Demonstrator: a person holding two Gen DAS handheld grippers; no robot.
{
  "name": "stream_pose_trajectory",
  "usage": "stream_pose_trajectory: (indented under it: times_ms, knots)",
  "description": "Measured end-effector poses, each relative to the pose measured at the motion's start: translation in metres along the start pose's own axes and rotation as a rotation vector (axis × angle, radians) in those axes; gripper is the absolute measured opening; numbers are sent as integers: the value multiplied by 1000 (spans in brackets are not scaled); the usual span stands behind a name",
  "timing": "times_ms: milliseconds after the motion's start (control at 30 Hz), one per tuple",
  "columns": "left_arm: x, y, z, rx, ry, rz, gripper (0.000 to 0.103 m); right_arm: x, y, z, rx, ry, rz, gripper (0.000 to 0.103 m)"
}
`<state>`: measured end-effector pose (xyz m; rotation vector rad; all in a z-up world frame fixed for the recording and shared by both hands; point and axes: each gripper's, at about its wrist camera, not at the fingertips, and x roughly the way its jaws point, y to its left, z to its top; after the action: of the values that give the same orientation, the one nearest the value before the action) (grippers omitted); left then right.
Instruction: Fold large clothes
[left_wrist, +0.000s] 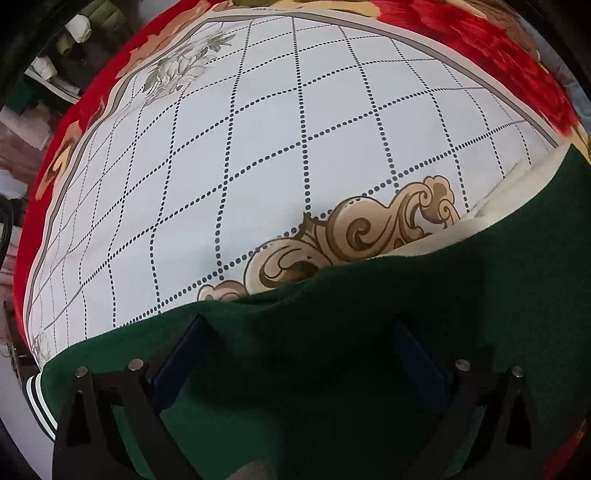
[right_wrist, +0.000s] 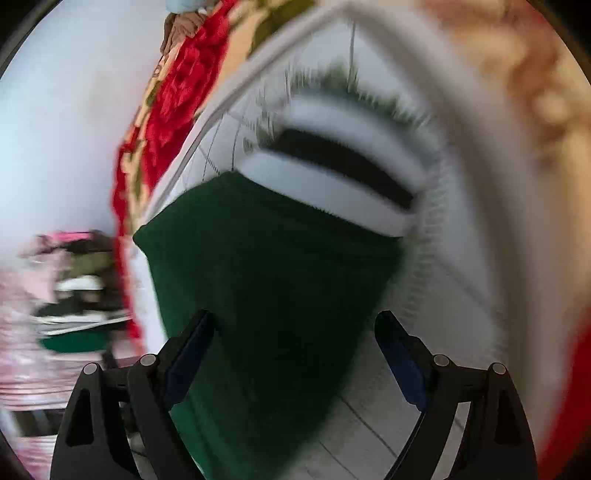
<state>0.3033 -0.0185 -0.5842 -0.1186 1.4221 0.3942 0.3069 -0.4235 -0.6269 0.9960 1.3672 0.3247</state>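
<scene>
A dark green fleece garment with a cream lining lies over the near edge of a white sheet with dotted grid lines, spread on a red floral blanket. The left gripper hangs released above the green cloth. In the blurred right view, the right gripper stands wide, released, around a green sleeve ending in a white-and-black striped cuff.
</scene>
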Motion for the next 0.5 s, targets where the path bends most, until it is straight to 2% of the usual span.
stream_pose_trajectory:
  times_ms: [100, 133, 167, 233, 300, 400, 500]
  knots:
    - [-1, -3, 3, 21, -1, 12, 103, 17, 15, 10, -56, -48, 31, 89]
    - [-2, -6, 4, 37, -12, 29, 103, 23, 21, 12, -47, -43, 52, 56]
    - [-3, -9, 6, 54, -24, 50, 103, 29, 24, 13, -39, -26, 68, 31]
    - [-4, -17, 10, 91, -37, 71, 103, 28, 38, 9, -44, -55, 82, 26]
    - [-6, -24, 15, 109, -45, 62, 103, 8, 52, -2, -9, -111, 124, 23]
    - [-11, -39, 18, 146, -47, -19, 103, -42, 75, -29, -31, -211, 142, 18]
    - [-12, -70, 17, 227, -61, -47, 103, -56, 58, -45, 11, -242, 118, 18]
